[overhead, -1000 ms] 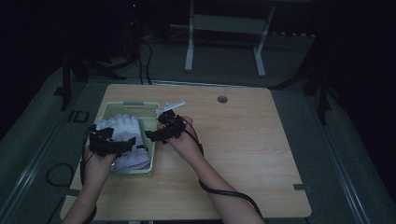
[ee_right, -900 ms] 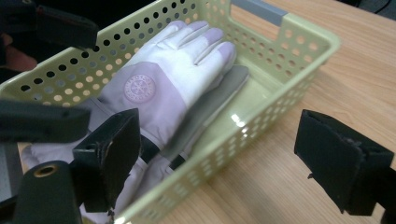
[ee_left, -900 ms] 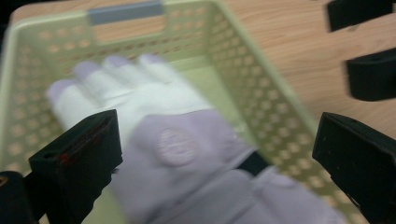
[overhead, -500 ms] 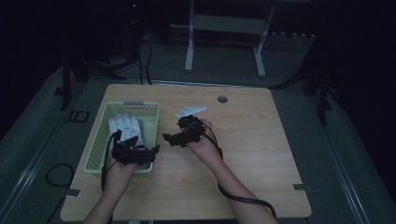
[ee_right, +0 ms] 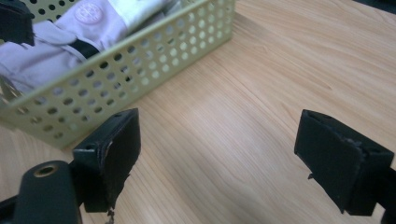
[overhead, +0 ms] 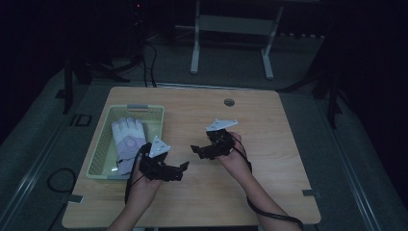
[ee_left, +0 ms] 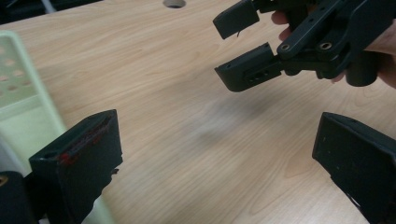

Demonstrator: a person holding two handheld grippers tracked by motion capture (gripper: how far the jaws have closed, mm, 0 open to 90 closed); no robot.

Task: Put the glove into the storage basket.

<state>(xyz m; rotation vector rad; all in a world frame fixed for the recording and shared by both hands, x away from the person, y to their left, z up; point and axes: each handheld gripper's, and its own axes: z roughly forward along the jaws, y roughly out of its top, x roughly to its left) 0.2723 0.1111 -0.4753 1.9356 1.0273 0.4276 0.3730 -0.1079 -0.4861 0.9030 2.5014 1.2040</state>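
Gloves lie in the basket, both grippers, left and right, gaping empty just beside it, so packing looks finished; next, withdraw.

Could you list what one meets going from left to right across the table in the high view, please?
Green basket → white glove lying in it → left hand-held gripper → right hand-held gripper, both open above bare wood. The round hole sits farther back, right of the right hand-held gripper's tips.
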